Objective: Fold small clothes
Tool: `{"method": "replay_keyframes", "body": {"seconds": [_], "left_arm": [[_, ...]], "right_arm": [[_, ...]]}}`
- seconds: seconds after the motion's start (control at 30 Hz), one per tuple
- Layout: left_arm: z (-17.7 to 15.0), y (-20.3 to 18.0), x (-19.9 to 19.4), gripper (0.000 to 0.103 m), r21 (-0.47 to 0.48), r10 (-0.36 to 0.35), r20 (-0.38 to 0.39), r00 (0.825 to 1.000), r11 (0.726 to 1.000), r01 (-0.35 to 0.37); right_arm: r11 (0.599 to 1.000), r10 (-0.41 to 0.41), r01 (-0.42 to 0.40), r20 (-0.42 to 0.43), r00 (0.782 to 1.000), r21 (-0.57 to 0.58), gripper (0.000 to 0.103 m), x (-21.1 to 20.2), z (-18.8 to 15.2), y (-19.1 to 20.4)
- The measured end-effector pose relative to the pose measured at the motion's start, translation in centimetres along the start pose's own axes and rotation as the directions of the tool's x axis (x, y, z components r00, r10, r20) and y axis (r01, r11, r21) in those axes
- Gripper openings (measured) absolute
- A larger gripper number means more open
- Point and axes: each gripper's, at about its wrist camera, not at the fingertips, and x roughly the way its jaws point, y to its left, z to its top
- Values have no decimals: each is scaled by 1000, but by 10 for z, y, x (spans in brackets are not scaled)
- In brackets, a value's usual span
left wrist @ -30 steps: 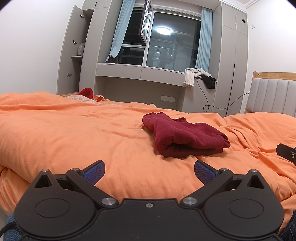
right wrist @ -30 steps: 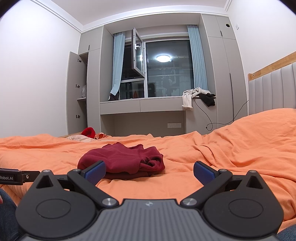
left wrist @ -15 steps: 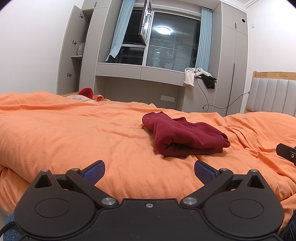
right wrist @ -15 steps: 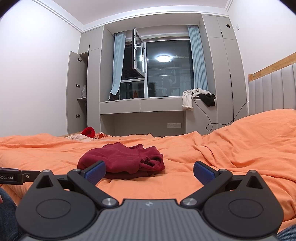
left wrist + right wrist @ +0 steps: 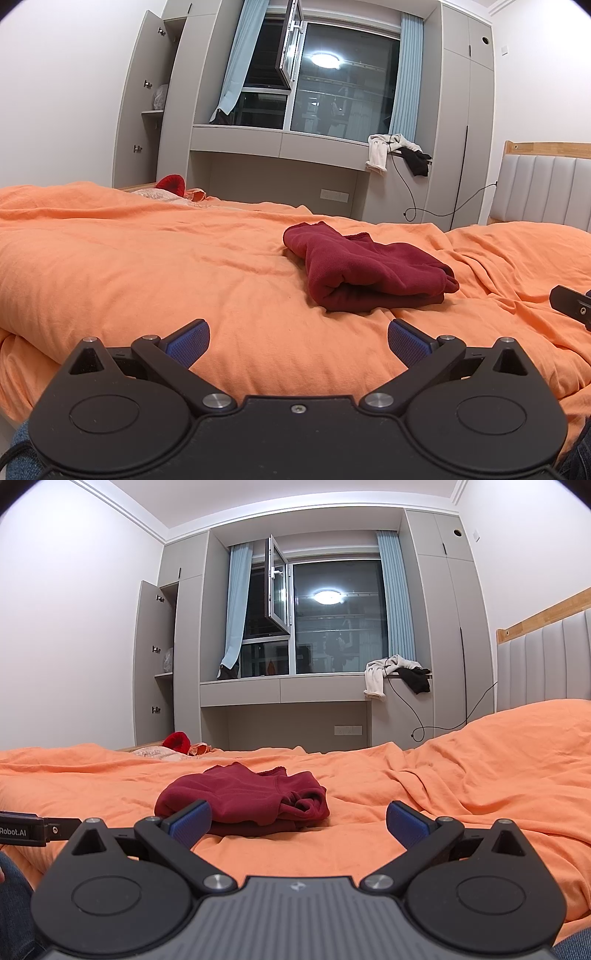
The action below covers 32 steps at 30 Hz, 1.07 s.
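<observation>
Your dark red garment is soft, light knit that will sag and slide on the orange duvet, so pinch it at a folded edge or hem, not the bulging middle. It lies bunched mid-bed, well in from the bed's edges. Your left gripper and right gripper both gape wide, empty, just short of it.

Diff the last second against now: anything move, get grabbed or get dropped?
Nothing visibly changed. Both tongs, left and right, are open and empty, short of the folded maroon garment, which lies as it did on the orange duvet.
</observation>
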Motion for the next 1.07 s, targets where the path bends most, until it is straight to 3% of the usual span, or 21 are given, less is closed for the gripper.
{"method": "replay_keyframes", "body": {"seconds": [0.33, 1.07], "left_arm": [[-8, -2, 7, 103, 11, 16, -38, 999, 1000, -16], [-5, 0, 7, 103, 12, 18, -42, 999, 1000, -18]], "right_arm": [[1000, 0, 0, -1, 1000, -4, 103, 0, 0, 0], [1000, 2, -2, -2, 1000, -9, 103, -1, 0, -3]]}}
